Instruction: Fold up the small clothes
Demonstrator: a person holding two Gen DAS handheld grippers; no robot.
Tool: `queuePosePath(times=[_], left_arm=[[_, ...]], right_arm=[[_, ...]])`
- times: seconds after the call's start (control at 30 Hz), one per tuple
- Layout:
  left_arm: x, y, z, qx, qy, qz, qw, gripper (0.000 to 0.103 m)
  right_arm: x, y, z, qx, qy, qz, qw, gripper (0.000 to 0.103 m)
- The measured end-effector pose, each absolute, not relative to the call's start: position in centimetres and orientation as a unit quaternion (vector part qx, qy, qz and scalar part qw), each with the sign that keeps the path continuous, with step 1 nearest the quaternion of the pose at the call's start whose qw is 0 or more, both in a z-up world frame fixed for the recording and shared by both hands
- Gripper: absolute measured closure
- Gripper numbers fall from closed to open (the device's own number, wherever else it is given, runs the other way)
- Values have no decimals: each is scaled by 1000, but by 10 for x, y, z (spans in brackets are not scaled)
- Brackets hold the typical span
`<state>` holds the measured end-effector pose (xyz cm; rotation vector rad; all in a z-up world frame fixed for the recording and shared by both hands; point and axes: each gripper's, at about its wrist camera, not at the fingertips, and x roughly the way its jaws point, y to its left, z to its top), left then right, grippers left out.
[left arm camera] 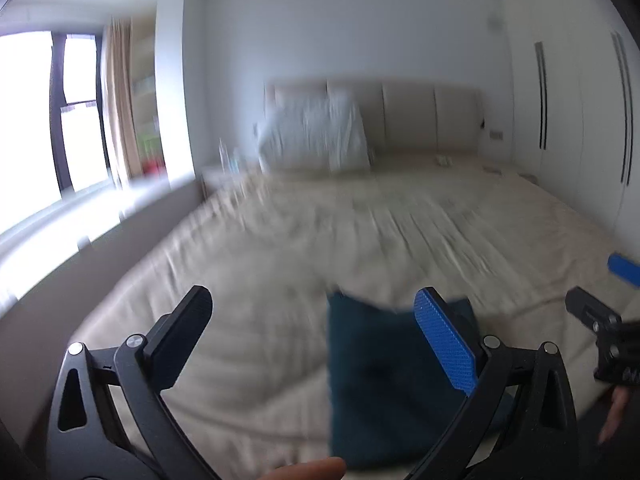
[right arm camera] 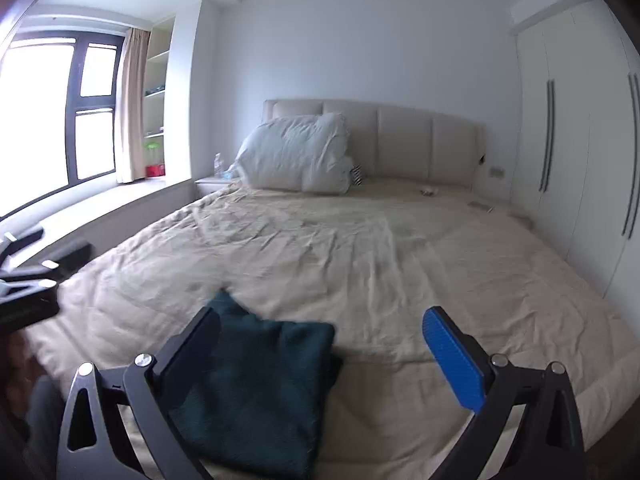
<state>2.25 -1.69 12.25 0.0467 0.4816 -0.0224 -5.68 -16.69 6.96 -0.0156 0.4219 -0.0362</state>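
Note:
A dark teal folded cloth (right arm camera: 260, 384) lies flat near the foot of the beige bed (right arm camera: 380, 248); the left wrist view shows the same cloth (left arm camera: 380, 384), blurred. My left gripper (left arm camera: 314, 300) hangs above the bed, jaws wide open and empty, the cloth below and behind its blue finger (left arm camera: 444, 344). My right gripper (right arm camera: 320, 320) is also wide open with nothing between its fingers; its black finger (right arm camera: 192, 344) overlaps the cloth's left edge in the picture. Each gripper shows at the edge of the other's view: the right gripper (left arm camera: 600, 304) and the left gripper (right arm camera: 28, 276).
A white rumpled duvet (right arm camera: 296, 152) sits against the padded headboard (right arm camera: 404, 140). White wardrobe doors (right arm camera: 580, 160) line the right side, a window (right arm camera: 52, 120) and sill the left. Small items (right arm camera: 480, 206) lie at the bed's far right. A fingertip (left arm camera: 308, 470) shows at the bottom.

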Motion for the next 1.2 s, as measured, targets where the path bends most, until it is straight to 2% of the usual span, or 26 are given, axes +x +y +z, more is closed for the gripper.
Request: queuePosePath(times=[0.23, 0.37, 0.77, 1.2], left_arm=[[53, -11, 63, 35, 397, 6, 917, 0], [50, -11, 27, 27, 441, 0, 897, 0], [63, -7, -3, 30, 459, -3, 888, 0], [64, -7, -6, 18, 464, -19, 885, 0]], right_arm=[[-61, -155, 57, 0, 292, -51, 955, 0], [-52, -151, 37, 20, 338, -51, 940, 0], [-37, -155, -5, 39, 417, -73, 905, 0], [-37, -157, -12, 47, 429, -79, 899, 0]])
